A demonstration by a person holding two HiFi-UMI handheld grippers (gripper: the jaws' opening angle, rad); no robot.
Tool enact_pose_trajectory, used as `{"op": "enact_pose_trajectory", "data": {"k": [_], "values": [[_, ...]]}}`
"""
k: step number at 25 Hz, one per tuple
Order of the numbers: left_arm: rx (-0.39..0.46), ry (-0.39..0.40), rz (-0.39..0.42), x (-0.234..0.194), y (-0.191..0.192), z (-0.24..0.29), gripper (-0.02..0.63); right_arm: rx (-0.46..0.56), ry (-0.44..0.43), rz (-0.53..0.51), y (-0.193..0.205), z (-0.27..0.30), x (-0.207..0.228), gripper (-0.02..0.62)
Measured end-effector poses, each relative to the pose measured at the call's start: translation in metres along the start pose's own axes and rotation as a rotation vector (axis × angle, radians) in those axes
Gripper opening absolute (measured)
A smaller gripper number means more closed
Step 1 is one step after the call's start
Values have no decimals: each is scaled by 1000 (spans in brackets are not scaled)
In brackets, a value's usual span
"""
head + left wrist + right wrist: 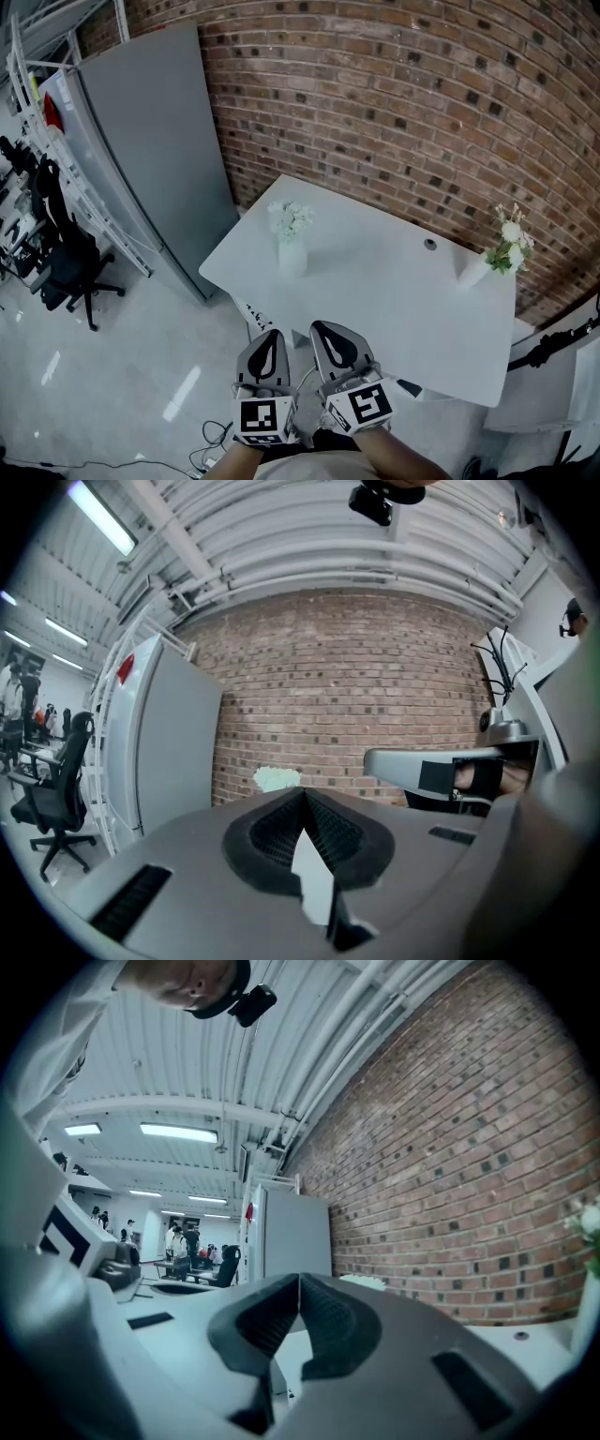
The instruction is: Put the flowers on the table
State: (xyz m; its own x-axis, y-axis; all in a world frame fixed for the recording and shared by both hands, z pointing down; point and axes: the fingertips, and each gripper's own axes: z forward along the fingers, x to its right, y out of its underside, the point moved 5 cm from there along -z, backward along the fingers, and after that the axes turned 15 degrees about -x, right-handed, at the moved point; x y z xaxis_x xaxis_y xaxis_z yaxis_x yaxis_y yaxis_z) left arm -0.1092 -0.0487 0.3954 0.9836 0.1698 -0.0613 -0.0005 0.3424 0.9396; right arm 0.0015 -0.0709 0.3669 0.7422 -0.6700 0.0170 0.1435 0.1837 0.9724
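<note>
The flowers are held by neither hand-held gripper. The grey left hand-held gripper, with black ribbed pads, is seen in the lower middle of the head view, its jaws pressed together on nothing. The right hand-held gripper, just beside it, is likewise closed and empty. Both are held near the closer edge of the white rectangular tabletop.

Farther out, a bunch of small white flowers is stood in a pale slim vase at the centre left of the tabletop. A second bunch of white flowers with green leaves is set in a white vase at the right of the frame, well apart from the first.

No flowers are seen off the tabletop, so the placing is judged complete or nearly so. Nothing further to be carried is shown.
</note>
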Motion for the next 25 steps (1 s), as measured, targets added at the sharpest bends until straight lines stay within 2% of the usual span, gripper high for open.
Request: {"op": "enact_pose_trajectory", "data": {"k": [25], "values": [[3,6,12,-8,-4,0,6,1,10,2,2,-3,-6,17]]}}
